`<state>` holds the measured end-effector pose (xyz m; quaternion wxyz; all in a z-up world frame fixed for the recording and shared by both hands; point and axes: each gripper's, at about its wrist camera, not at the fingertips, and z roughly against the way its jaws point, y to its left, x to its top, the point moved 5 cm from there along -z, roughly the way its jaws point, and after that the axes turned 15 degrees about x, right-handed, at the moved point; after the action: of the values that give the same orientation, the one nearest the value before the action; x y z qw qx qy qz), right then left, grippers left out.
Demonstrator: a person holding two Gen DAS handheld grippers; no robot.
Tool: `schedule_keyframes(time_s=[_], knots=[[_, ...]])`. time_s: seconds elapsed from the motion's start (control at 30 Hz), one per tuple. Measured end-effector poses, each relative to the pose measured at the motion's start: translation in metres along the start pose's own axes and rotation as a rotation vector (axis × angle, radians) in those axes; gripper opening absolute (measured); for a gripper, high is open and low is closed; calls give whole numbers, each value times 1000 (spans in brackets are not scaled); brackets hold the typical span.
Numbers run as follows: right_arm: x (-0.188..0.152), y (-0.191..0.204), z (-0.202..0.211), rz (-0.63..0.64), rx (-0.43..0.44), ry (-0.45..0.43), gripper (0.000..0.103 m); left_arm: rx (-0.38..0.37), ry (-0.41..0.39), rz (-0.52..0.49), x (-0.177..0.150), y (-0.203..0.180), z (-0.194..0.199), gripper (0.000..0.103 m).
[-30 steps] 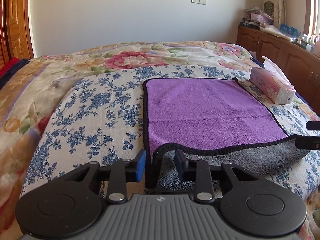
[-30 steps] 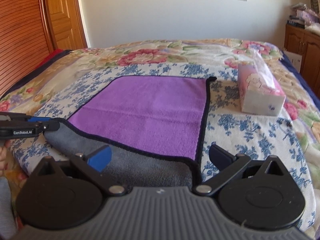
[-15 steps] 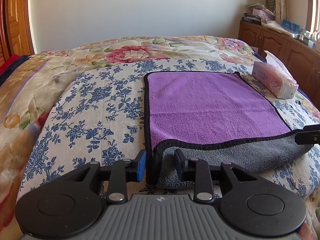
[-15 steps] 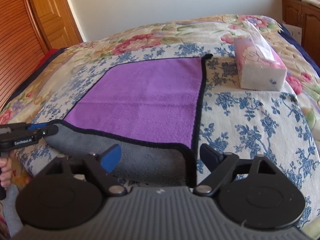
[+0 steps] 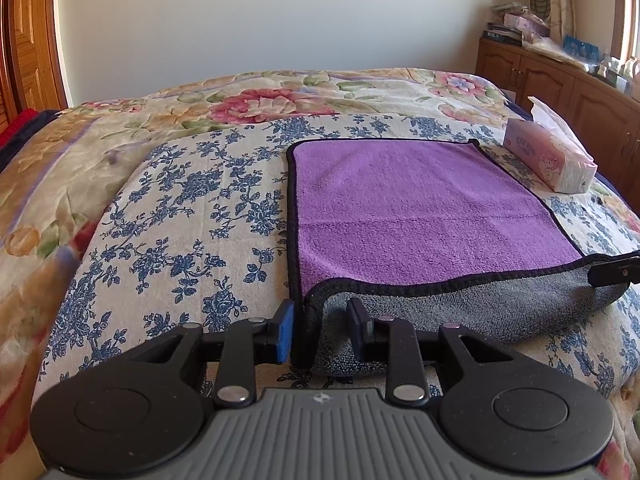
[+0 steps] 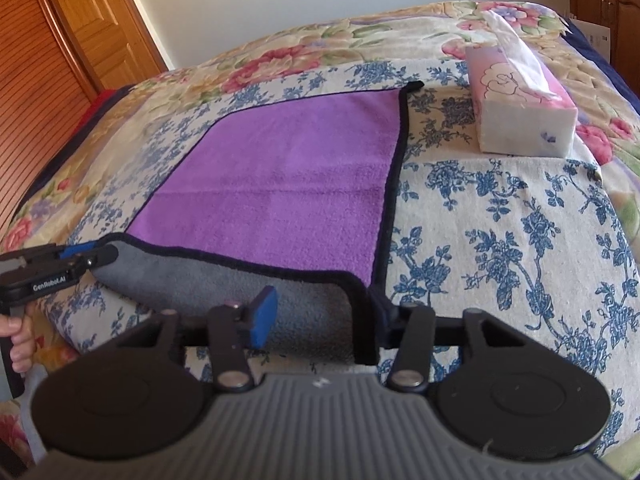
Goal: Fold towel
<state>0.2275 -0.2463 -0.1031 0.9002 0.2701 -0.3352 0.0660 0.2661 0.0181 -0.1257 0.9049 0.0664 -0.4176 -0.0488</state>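
- Claw tips of the left claw (image 5: 320, 332) stand a little apart, straddling the towel's near-left corner; the black hem runs between them, and whether the pads actually press the cloth cannot be told.
- Right claw (image 6: 326, 320) stands wider open, its blue pad (image 6: 264, 316) over the grey underside and its other finger just outside the near-right corner, with the hem between; no firm pinch shows.
- From the right wrist view the left claw (image 6: 86, 258) appears at the far-left end of the turned-up strip, touching the grey fold, with a person's hand (image 6: 18, 340) on its handle below.
- Towel (image 5: 420, 208) lies flat on the bed, purple face up with black edging; its near edge is rolled over toward the middle, showing a grey band (image 6: 224, 280) across the whole near side.
- Beneath it a blue-flowered sheet (image 5: 188, 216) covers the bed, over a larger quilt (image 5: 260, 96) with pink blooms.
- Tissue box (image 6: 520, 116), pink and white, sits on the sheet to the right of the towel, apart from it.
- Wooden cabinets (image 5: 560, 88) line the right wall; a wooden door (image 6: 100, 28) stands at left.
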Motion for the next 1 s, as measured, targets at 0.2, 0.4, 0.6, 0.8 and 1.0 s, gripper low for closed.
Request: schedule_keyframes(time_s=[0.2,0.4,0.6,0.8,1.0], knots=[[1,-2,2,12,-18,6,29,0,-4,-2,-1,-1,0,21],[2,-2,3,32,-28,8,19,-12,-1,2,-1,-3,0,10],[2,0,4,56,-45,4,9,-17,-11,5,-1,-3,2,7],[5,1,6,70,-42,-10,4,-24,-18,3,0,-4,4,6],[8,3,9,80,-38,-32,4,-30,-39,-5,2,-6,7,6]])
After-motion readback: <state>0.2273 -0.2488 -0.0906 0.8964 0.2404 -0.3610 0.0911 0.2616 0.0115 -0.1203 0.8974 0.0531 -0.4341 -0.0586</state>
